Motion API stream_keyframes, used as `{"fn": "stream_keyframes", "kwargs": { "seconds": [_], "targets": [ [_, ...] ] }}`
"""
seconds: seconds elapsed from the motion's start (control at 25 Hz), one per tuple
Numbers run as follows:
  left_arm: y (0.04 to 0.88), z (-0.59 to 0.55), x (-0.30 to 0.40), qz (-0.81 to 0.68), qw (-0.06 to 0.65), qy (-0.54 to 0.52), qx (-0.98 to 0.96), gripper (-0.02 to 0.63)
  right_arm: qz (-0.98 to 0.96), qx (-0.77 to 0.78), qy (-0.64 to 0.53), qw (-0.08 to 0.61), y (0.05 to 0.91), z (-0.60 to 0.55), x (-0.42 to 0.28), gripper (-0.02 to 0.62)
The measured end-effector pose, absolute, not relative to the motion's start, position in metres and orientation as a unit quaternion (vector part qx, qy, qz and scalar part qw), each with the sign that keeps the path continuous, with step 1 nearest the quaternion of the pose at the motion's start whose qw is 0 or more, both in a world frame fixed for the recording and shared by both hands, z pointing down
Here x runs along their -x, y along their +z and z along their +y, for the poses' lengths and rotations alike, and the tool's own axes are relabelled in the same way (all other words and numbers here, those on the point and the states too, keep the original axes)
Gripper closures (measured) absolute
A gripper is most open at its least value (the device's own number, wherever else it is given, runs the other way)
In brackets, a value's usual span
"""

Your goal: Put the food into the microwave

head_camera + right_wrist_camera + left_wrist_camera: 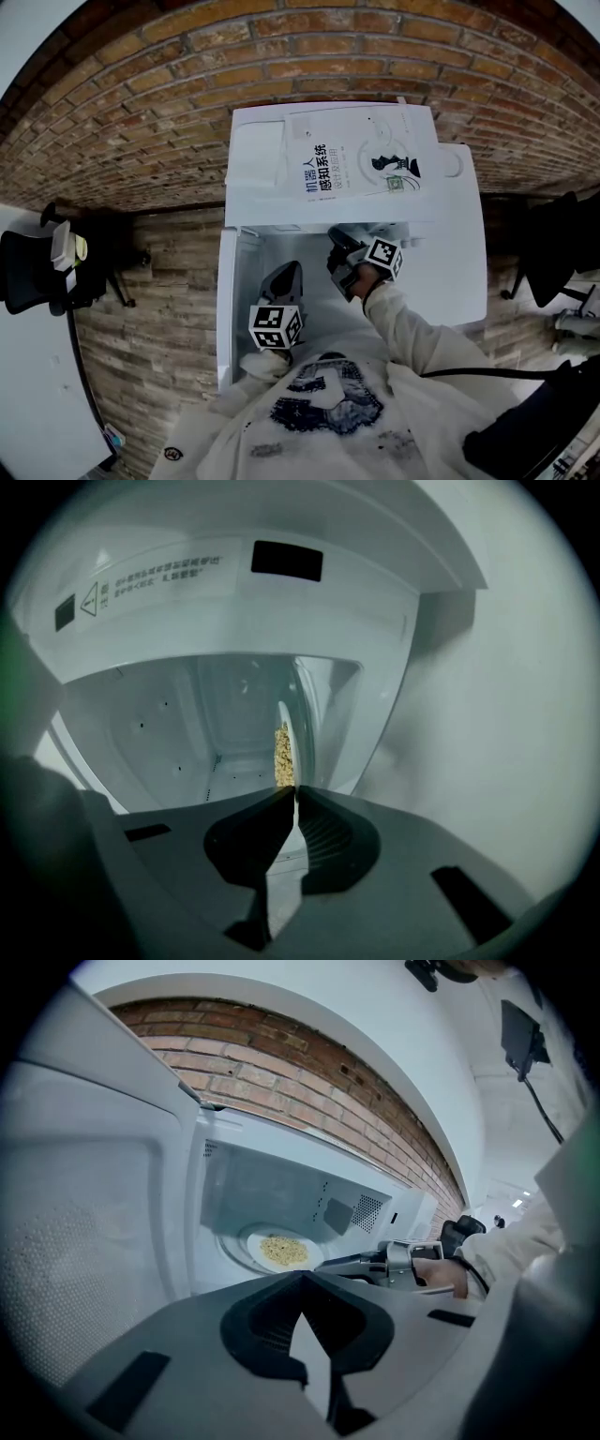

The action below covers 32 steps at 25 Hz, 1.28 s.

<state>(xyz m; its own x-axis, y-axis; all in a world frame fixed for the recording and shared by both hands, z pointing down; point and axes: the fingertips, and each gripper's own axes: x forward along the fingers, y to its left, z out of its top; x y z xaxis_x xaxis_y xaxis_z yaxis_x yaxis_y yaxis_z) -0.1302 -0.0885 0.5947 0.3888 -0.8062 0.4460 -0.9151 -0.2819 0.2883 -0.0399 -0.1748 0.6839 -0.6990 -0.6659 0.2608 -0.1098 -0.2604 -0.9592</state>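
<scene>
Left gripper (302,1276) (jaws together), food (283,1251) on plate (248,1245), inside microwave (272,1192)

White long-sleeved sweatshirt (424,343), dark chest print (326,401)

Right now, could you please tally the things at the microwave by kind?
Microwave: 1
Plate of food: 1
Book: 1
Grippers (left gripper, right gripper): 2
Total: 5

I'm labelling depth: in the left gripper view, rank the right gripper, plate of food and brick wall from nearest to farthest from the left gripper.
1. right gripper, just ahead, on the right.
2. plate of food, farther in, inside the microwave.
3. brick wall, behind the microwave, at the top.
</scene>
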Motion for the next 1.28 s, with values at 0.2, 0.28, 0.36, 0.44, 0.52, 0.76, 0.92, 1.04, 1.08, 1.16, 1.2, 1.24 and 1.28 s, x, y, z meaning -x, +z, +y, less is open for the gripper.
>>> {"fn": "stream_keyframes", "kwargs": {
  "seconds": [0.2, 0.28, 0.36, 0.44, 0.52, 0.76, 0.92, 1.04, 1.08, 1.16, 1.2, 1.24, 1.28],
  "targets": [
    [0.597, -0.091, 0.131, -0.542, 0.256, 0.109, -0.793, 0.598, 0.577, 0.336, -0.717, 0.201, 0.682, -0.18, 0.046, 0.569],
    [0.598, -0.091, 0.132, -0.542, 0.258, 0.11, -0.792, 0.598, 0.576, 0.332, -0.718, 0.204, 0.683, -0.18, 0.048, 0.571],
    [0.6, -0.091, 0.132, -0.541, 0.259, 0.112, -0.793, 0.598, 0.58, 0.33, -0.717, 0.203, 0.684, -0.179, 0.05, 0.571],
    [0.6, -0.092, 0.131, -0.54, 0.258, 0.112, -0.793, 0.598, 0.581, 0.331, -0.716, 0.201, 0.682, -0.179, 0.05, 0.571],
    [0.6, -0.093, 0.131, -0.539, 0.258, 0.112, -0.794, 0.598, 0.582, 0.336, -0.713, 0.201, 0.681, -0.18, 0.05, 0.569],
    [0.597, -0.091, 0.128, -0.539, 0.26, 0.11, -0.793, 0.598, 0.583, 0.338, -0.713, 0.193, 0.679, -0.179, 0.046, 0.568],
    [0.596, -0.089, 0.123, -0.54, 0.263, 0.11, -0.792, 0.598, 0.581, 0.337, -0.717, 0.187, 0.678, -0.172, 0.042, 0.568],
    [0.59, -0.09, 0.117, -0.54, 0.26, 0.104, -0.794, 0.598, 0.582, 0.335, -0.718, 0.181, 0.676, -0.167, 0.039, 0.568],
    [0.589, -0.09, 0.116, -0.541, 0.259, 0.103, -0.794, 0.598, 0.583, 0.334, -0.719, 0.178, 0.675, -0.165, 0.038, 0.568],
    [0.586, -0.09, 0.114, -0.541, 0.258, 0.102, -0.794, 0.598, 0.582, 0.333, -0.722, 0.171, 0.673, -0.16, 0.037, 0.568],
    [0.585, -0.09, 0.113, -0.542, 0.257, 0.102, -0.793, 0.598, 0.582, 0.332, -0.723, 0.167, 0.672, -0.158, 0.035, 0.568],
    [0.584, -0.09, 0.112, -0.543, 0.256, 0.102, -0.793, 0.598, 0.584, 0.33, -0.723, 0.164, 0.67, -0.157, 0.035, 0.568],
    [0.583, -0.09, 0.111, -0.544, 0.254, 0.103, -0.793, 0.598, 0.588, 0.328, -0.722, 0.161, 0.668, -0.155, 0.034, 0.568]
  ]
}}
